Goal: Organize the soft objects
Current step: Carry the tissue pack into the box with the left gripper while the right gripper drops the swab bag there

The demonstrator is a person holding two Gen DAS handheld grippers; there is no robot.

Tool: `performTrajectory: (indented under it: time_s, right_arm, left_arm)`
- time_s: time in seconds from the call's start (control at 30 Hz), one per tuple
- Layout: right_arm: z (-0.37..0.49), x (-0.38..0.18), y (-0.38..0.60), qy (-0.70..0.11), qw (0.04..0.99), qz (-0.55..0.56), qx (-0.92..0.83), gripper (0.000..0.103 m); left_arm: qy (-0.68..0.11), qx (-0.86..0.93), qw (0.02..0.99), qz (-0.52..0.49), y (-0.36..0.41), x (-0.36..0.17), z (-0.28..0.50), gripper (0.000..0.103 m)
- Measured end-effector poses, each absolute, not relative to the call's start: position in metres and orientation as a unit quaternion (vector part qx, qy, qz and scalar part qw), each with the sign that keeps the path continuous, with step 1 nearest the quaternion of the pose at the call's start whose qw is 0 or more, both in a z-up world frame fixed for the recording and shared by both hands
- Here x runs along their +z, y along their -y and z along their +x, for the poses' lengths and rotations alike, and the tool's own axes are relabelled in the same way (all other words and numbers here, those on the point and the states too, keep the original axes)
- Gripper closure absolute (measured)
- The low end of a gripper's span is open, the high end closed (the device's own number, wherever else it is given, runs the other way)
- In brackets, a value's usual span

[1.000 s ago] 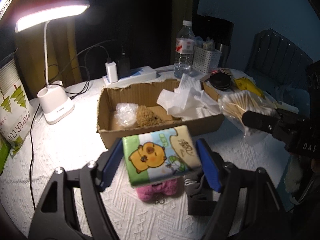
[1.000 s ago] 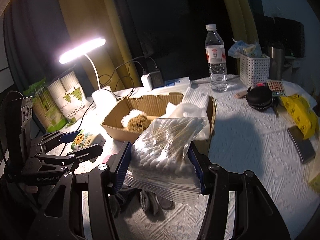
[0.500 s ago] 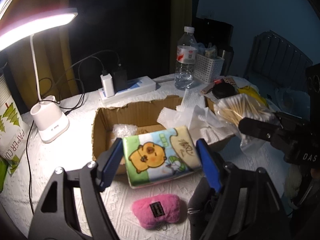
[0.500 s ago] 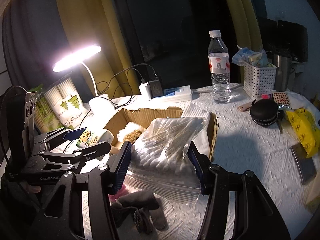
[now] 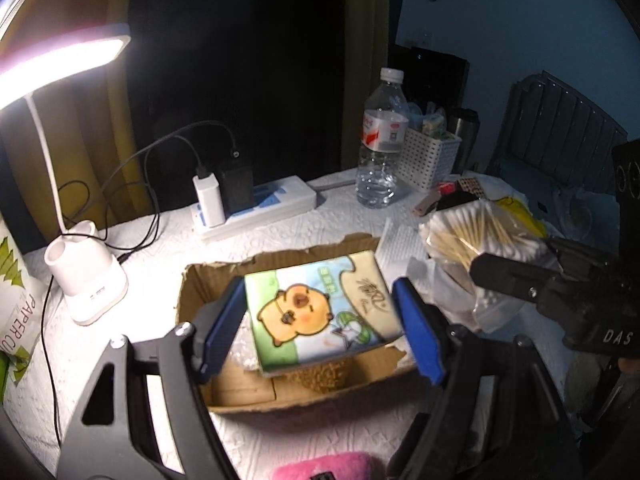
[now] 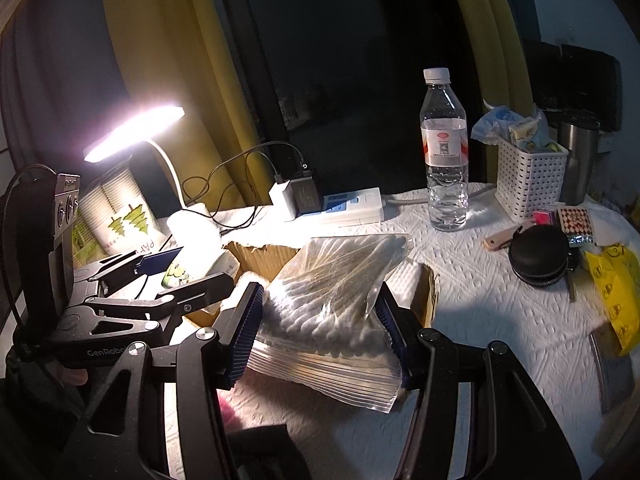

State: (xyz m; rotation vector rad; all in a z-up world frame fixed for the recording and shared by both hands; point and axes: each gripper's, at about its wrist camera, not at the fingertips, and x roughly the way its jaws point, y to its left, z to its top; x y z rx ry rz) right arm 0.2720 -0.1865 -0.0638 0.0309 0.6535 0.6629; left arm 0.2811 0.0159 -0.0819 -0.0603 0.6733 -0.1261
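White embossed tablecloth (image 6: 480,312), lit lamp (image 6: 136,132), left hand-held gripper (image 5: 320,312) clamping tissue pack (image 5: 320,308), right hand-held gripper (image 6: 320,328) clamping swab bag (image 6: 332,304)

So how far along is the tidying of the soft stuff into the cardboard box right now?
Done: a brown fuzzy item lies in the cardboard box. In hand: the left gripper holds the tissue pack over the box; the right gripper holds the cotton swab bag. Left: the pink plush on the table.

A lived-in home room at night, yellow curtains (image 6: 168,80) by a dark window, lit desk lamp (image 6: 132,136), counter (image 6: 500,304) under white cloth, water bottle (image 6: 444,152), power strip (image 5: 256,208), radiator (image 5: 560,132), clutter
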Motion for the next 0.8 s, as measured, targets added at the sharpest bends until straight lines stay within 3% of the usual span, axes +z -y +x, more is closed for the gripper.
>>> performTrajectory:
  time_s: [0.37, 0.47, 0.53, 0.6, 0.8]
  right_arm:
    - [0.305, -0.081, 0.184, -0.335, 0.887, 0.025, 0.318, 0.045]
    - [0.313, -0.086, 0.185, -0.344, 0.884, 0.030, 0.316, 0.045]
    - [0.318, -0.089, 0.184, -0.353, 0.878, 0.035, 0.321, 0.043]
    - [0.320, -0.091, 0.184, -0.354, 0.879, 0.035, 0.318, 0.031]
    - [0.320, -0.089, 0.186, -0.352, 0.880, 0.039, 0.315, 0.030]
  left_arm:
    - [-0.343, -0.067, 0.936, -0.035, -0.010, -0.098, 0.317, 0.027]
    - [-0.345, -0.067, 0.936, -0.036, -0.009, -0.101, 0.322, 0.020]
    - [-0.346, -0.069, 0.935, -0.035, -0.009, -0.102, 0.322, 0.013]
    - [-0.344, -0.070, 0.936, -0.033, -0.008, -0.102, 0.322, 0.013]
    - [-0.341, -0.067, 0.937, -0.031, -0.009, -0.098, 0.318, 0.013]
